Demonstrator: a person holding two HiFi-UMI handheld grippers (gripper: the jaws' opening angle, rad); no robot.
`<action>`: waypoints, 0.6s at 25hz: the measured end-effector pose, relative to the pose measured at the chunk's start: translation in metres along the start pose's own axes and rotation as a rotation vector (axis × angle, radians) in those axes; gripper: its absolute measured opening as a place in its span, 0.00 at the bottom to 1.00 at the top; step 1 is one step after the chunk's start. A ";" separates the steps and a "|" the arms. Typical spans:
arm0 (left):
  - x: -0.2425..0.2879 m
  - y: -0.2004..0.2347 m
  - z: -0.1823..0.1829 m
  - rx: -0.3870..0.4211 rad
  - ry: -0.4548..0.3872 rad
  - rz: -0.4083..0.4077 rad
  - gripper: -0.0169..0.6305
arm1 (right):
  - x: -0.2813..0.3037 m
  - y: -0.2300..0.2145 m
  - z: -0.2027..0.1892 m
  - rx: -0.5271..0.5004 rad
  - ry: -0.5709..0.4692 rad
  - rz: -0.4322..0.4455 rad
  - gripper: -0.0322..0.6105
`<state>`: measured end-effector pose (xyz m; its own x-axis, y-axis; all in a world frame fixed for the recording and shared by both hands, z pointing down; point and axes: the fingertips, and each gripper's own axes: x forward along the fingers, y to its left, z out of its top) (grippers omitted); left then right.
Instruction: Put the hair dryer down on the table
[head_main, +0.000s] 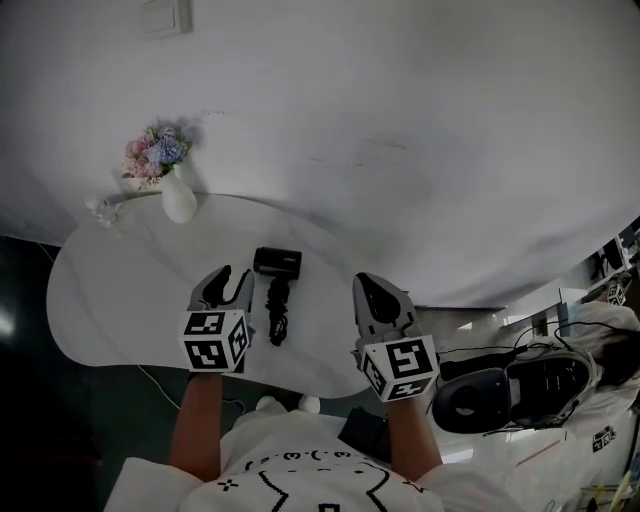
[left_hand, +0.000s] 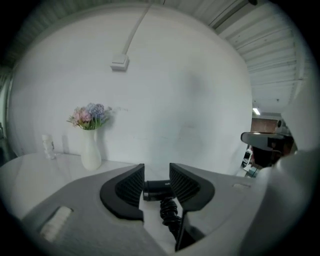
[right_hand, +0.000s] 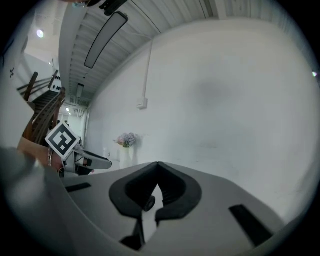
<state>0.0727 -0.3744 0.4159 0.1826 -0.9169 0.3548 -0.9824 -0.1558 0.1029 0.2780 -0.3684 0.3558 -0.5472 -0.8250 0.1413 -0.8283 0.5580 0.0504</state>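
Note:
The black hair dryer (head_main: 277, 262) lies on the white oval table (head_main: 120, 290), its coiled cord (head_main: 277, 318) trailing toward me. My left gripper (head_main: 232, 276) hovers just left of it, raised off the table and apart from it. In the left gripper view the left gripper (left_hand: 156, 168) is open, and the hair dryer (left_hand: 159, 190) shows through the gap, lying beyond the pads with neither pad on it. My right gripper (head_main: 372, 287) hangs to the dryer's right, near the table's edge. In the right gripper view the right gripper (right_hand: 158, 165) has its tips together with nothing between them.
A white vase of pink and blue flowers (head_main: 176, 190) stands at the table's back left against the wall, with a small clear object (head_main: 103, 210) beside it. Dark gear and cables (head_main: 515, 388) lie on the floor to the right of the table.

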 end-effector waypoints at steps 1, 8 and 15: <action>-0.007 0.004 0.009 0.014 -0.018 0.004 0.24 | -0.002 0.003 0.007 0.002 -0.007 -0.008 0.04; -0.052 0.028 0.057 0.124 -0.165 0.005 0.06 | -0.015 0.025 0.041 -0.017 -0.062 -0.059 0.04; -0.059 0.030 0.115 0.218 -0.280 0.003 0.06 | 0.001 0.014 0.082 -0.036 -0.121 -0.070 0.04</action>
<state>0.0277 -0.3673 0.2912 0.1912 -0.9780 0.0833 -0.9738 -0.1997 -0.1091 0.2562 -0.3684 0.2757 -0.5009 -0.8654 0.0162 -0.8611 0.5001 0.0917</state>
